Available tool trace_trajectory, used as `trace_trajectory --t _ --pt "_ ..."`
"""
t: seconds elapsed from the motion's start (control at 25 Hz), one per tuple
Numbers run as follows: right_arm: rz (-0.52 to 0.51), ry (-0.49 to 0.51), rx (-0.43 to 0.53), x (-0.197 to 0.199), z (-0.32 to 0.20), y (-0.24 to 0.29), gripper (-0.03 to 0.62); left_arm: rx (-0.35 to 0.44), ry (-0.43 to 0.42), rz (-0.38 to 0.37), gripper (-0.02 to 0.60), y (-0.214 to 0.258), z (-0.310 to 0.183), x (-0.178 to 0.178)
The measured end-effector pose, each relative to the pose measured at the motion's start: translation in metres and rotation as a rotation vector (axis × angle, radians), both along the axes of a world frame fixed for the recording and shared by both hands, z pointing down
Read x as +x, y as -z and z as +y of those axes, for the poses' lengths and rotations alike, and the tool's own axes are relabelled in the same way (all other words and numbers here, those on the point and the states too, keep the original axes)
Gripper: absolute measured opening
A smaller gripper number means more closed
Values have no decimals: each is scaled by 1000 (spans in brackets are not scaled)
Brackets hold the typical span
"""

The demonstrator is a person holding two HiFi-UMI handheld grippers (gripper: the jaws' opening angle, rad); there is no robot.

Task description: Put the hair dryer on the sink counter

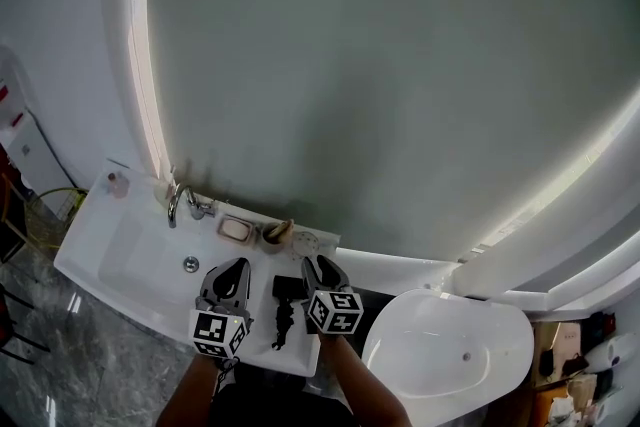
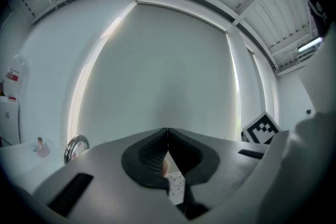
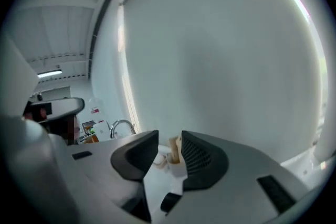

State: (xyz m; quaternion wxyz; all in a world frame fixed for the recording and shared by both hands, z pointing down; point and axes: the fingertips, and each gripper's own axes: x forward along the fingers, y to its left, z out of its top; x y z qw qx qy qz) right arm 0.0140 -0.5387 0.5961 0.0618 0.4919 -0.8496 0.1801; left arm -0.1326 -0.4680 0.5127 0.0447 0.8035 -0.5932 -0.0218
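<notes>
Two arms come up from 6 o'clock in the head view, side by side, and both hold their tools pointing at the wall over the counter. The left gripper (image 1: 230, 268) sits level. The right gripper (image 1: 321, 262) is just beside it at its 3 o'clock and tips down a little. Under them is a white sink counter (image 1: 115, 250) with a shiny tap (image 1: 178, 205) at its back edge, at about 11 o'clock from the left gripper. A very big mirror (image 1: 400, 65) with a bright rim fills the wall above. A white oval bowl (image 1: 430, 345) stands at 4 o'clock from the right gripper. The black hair dryer (image 1: 287, 289) lies on the counter between the two tools, and neither one touches it. The left gripper's (image 2: 167, 131) jaws are pressed together with nothing in them. The right gripper's (image 3: 169, 139) jaws stand a bit apart, and nothing is between them.
</notes>
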Motion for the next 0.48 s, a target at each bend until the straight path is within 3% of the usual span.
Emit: trace_trajectory --t 0.12,0.32,0.48 --pt "23 15 206 0 12 51 137 3 -10 -8 25 0 0 6" --pt "33 19 469 1 41 109 128 20 -15 -26 25 6 2 12" --pt "18 13 557 9 59 131 123 39 -7 -35 25 11 5 17"
